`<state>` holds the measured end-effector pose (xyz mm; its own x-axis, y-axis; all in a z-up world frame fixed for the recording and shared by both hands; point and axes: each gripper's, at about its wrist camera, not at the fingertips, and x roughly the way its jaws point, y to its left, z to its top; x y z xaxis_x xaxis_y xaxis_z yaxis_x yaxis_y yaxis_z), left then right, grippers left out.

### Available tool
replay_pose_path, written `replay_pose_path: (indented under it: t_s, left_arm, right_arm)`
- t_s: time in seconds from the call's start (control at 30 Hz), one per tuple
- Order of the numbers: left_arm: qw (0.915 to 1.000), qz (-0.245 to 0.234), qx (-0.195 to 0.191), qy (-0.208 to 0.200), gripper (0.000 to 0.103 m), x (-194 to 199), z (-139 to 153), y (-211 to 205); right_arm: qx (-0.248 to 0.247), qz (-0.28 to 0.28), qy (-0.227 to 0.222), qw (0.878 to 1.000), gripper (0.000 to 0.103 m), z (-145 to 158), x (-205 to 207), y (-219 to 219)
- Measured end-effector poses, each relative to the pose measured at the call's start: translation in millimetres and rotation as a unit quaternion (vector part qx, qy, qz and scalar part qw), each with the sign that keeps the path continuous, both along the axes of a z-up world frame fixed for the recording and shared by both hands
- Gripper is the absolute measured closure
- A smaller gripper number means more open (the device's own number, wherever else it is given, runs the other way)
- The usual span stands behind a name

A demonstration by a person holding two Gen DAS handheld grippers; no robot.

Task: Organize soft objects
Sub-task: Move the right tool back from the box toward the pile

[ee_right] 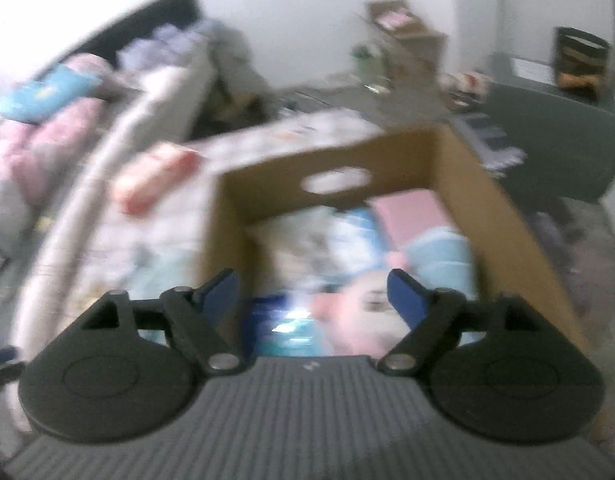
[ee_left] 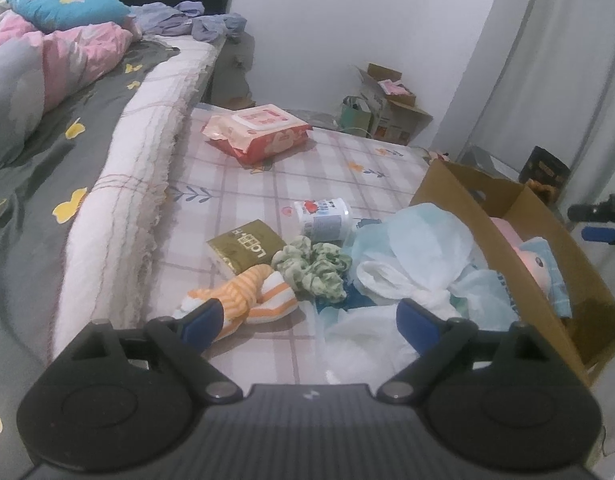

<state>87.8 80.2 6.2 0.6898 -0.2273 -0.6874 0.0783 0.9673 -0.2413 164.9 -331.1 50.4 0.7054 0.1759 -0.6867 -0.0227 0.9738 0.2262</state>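
Observation:
In the left wrist view, an orange-striped sock point(ee_left: 243, 300) lies on the plaid sheet point(ee_left: 331, 160), touching or just behind my left finger. My left gripper point(ee_left: 310, 320) is open with nothing gripped. A green scrunchie point(ee_left: 313, 270) sits beyond it, beside crumpled white and pale blue fabric point(ee_left: 411, 256). At the right stands a cardboard box point(ee_left: 547, 216) with a pink and blue plush toy point(ee_left: 543, 264) in it. The right wrist view is blurred. My right gripper point(ee_right: 311, 286) hangs open and empty over the box point(ee_right: 507, 220), above the plush toy point(ee_right: 359, 304).
A red wipes pack point(ee_left: 259, 130), a gold tissue packet point(ee_left: 247, 246) and a small white bottle point(ee_left: 323, 216) lie on the sheet. A higher bed with a pink quilt point(ee_left: 59, 60) runs along the left. Cartons point(ee_left: 387, 104) stand against the far wall.

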Motion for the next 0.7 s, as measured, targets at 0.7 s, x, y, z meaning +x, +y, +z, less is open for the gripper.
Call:
replay_pose_path:
  t_s: [0.7]
  left_arm:
    - [0.9987,0.05,0.002,0.008,0.005,-27.0,-5.2,57.0]
  right_arm:
    - [0.114,0.141,0.024,0.983,0.018,-11.6,-9.6,174.2]
